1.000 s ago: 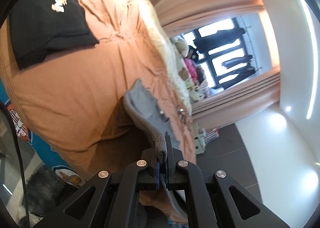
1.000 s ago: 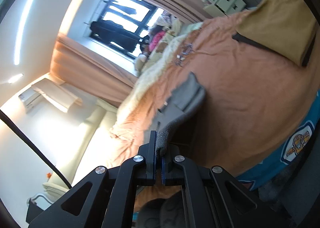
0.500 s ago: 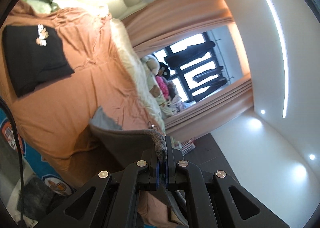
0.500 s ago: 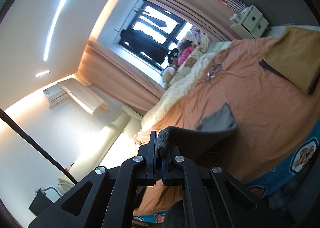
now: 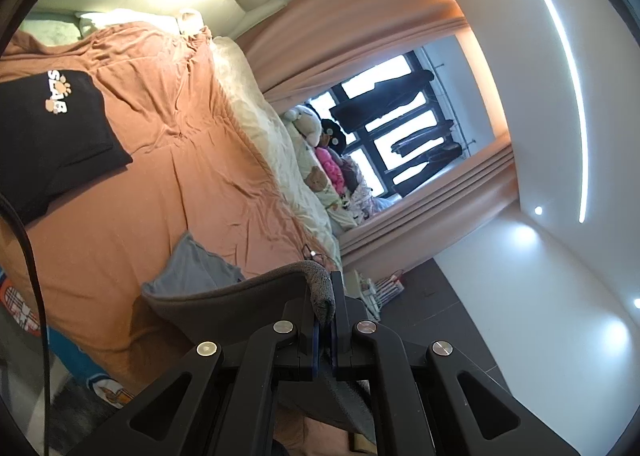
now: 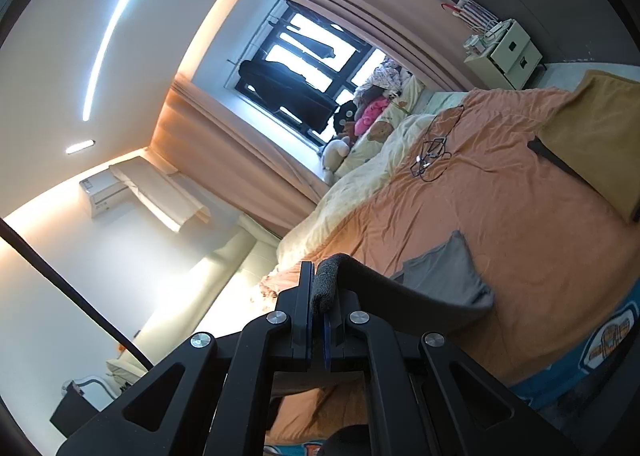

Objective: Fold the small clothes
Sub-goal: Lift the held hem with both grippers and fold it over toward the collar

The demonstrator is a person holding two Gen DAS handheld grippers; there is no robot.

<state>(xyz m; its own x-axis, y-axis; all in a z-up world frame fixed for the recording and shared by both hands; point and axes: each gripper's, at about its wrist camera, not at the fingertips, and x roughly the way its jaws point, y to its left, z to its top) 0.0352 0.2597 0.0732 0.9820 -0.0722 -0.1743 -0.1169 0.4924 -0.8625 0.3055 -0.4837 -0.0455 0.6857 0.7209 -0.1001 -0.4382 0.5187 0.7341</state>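
Observation:
A small grey garment (image 5: 208, 276) hangs lifted over the orange bedspread (image 5: 168, 159), stretched between both grippers. My left gripper (image 5: 326, 308) is shut on one thick grey edge of it. My right gripper (image 6: 318, 296) is shut on the other edge of the grey garment (image 6: 444, 276), whose far end droops toward the orange bedspread (image 6: 500, 207). Its lower part is hidden behind the gripper bodies.
A folded black shirt (image 5: 48, 135) with a paw logo lies at the bed's left. A mustard garment (image 6: 592, 135) lies at the right. A tangle of cable (image 6: 430, 155), cream bedding (image 5: 272, 143), stuffed toys (image 5: 320, 151) by the window and a white drawer unit (image 6: 508, 51) lie beyond.
Both grippers rose with the grey garment, lifting it off the bedspread so it now hangs spread between them. Both views tilted up toward the window and ceiling.

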